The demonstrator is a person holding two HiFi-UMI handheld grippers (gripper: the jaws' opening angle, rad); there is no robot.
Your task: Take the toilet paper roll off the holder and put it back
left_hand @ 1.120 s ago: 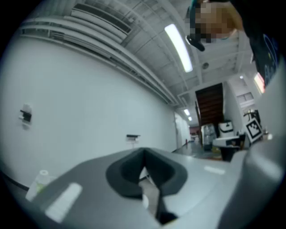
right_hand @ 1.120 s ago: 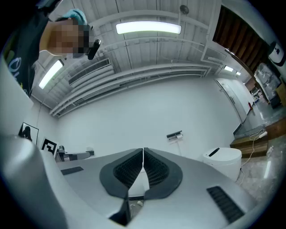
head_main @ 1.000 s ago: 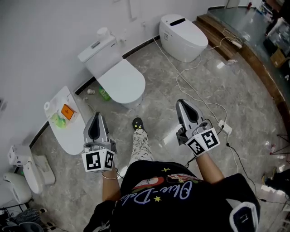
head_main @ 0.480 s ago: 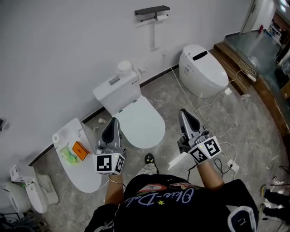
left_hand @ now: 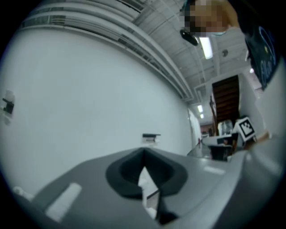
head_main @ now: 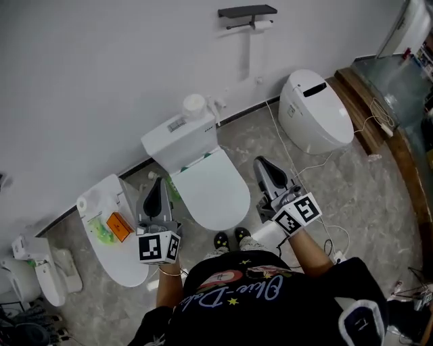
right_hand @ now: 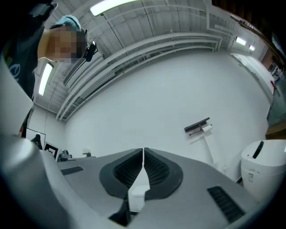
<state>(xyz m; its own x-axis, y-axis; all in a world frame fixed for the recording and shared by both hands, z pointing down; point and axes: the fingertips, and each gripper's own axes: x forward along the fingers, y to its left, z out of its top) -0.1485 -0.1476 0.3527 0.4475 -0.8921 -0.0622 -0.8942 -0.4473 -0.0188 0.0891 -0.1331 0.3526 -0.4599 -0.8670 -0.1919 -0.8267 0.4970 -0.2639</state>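
A black wall holder [head_main: 247, 13] hangs high on the white wall, with the white toilet paper roll [head_main: 263, 25] on its bar and a strip of paper hanging down. The same holder [right_hand: 197, 125] and roll [right_hand: 206, 129] appear far off in the right gripper view, and the holder [left_hand: 151, 136] shows small in the left gripper view. My left gripper [head_main: 157, 188] and right gripper [head_main: 262, 167] are held low in front of me, far from the holder. Both are shut with nothing between their jaws.
A white toilet [head_main: 210, 186] with a cistern [head_main: 179, 140] stands directly ahead. A rounded smart toilet [head_main: 316, 109] stands to the right, with cables [head_main: 318, 165] trailing over the floor. A detached toilet lid [head_main: 108, 226] lies at left. A raised step [head_main: 379, 128] borders the right.
The view has swung toward the wall: the holder, unseen a second ago, now shows at the top. Both grippers have travelled forward and now hang either side of the white toilet.
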